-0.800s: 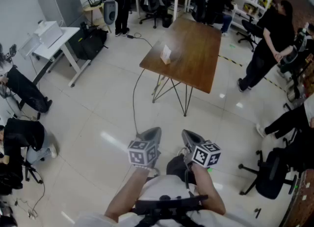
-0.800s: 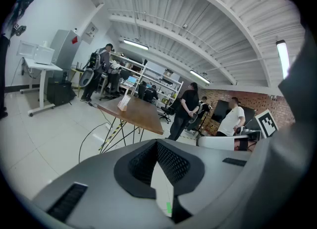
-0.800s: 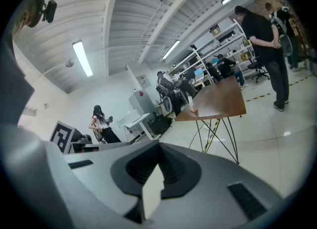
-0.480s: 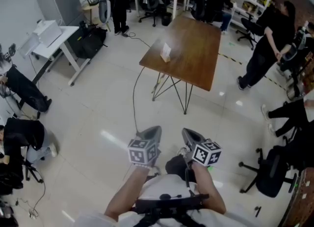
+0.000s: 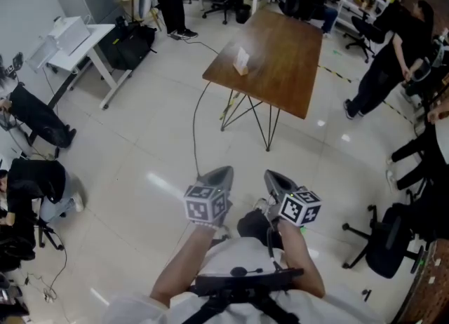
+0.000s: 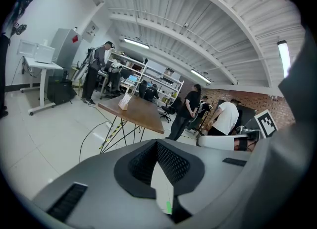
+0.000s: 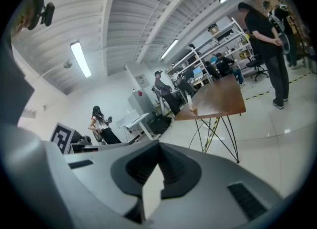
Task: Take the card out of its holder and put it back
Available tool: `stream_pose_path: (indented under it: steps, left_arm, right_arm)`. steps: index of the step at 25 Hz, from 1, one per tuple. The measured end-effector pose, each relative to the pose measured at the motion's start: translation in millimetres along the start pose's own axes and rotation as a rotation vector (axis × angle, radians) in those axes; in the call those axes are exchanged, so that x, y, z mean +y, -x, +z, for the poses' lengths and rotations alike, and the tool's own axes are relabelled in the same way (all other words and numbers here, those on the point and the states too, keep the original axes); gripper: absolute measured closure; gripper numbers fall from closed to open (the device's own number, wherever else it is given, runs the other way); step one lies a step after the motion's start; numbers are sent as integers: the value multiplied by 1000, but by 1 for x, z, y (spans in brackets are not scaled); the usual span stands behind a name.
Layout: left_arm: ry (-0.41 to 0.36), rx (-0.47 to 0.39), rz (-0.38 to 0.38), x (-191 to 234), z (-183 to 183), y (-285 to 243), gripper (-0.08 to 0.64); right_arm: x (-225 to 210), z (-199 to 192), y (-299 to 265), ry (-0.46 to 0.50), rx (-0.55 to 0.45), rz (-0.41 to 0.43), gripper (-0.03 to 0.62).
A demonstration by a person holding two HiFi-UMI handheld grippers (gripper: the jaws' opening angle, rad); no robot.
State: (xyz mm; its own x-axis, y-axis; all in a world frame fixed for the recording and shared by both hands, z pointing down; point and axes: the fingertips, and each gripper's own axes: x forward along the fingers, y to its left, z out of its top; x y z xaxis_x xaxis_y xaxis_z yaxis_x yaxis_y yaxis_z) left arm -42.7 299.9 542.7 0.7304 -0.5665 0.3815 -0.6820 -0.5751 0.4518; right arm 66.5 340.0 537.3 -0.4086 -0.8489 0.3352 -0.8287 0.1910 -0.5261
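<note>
Zero steps done

Both the left gripper [image 5: 217, 174] and the right gripper [image 5: 275, 178] were closed on nothing, near my waist. The card [image 5: 242, 57] sat in its holder [image 5: 240, 69] on the wooden table [image 5: 284, 63], well apart from me. I judged everything left: approach, pull, reinsert.

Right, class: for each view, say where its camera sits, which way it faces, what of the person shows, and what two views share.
Head view: on the person's head, facing steeply down at the wooden table; forearms, left gripper and right gripper show.
Left gripper view: on the left gripper, looking along its shut jaws toward the table.
Right gripper view: on the right gripper, likewise.
All share the table and card holder.
</note>
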Motion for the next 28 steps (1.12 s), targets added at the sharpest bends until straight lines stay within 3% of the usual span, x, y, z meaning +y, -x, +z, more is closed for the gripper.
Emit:
stream_pose_path:
  steps: [9,16,28]
  left_arm:
    - [10,-1,16,-2,12,-21,565]
    - [27,-11,80,26,32,-42,565]
    - [35,-87,217,56,101,-102,565]
  right_arm:
    - [-17,18,-12,-22,16,20,592]
    - [-34,33,-49,-43,49,61,592]
    - [-79,116,-123,-13,76,168,592]
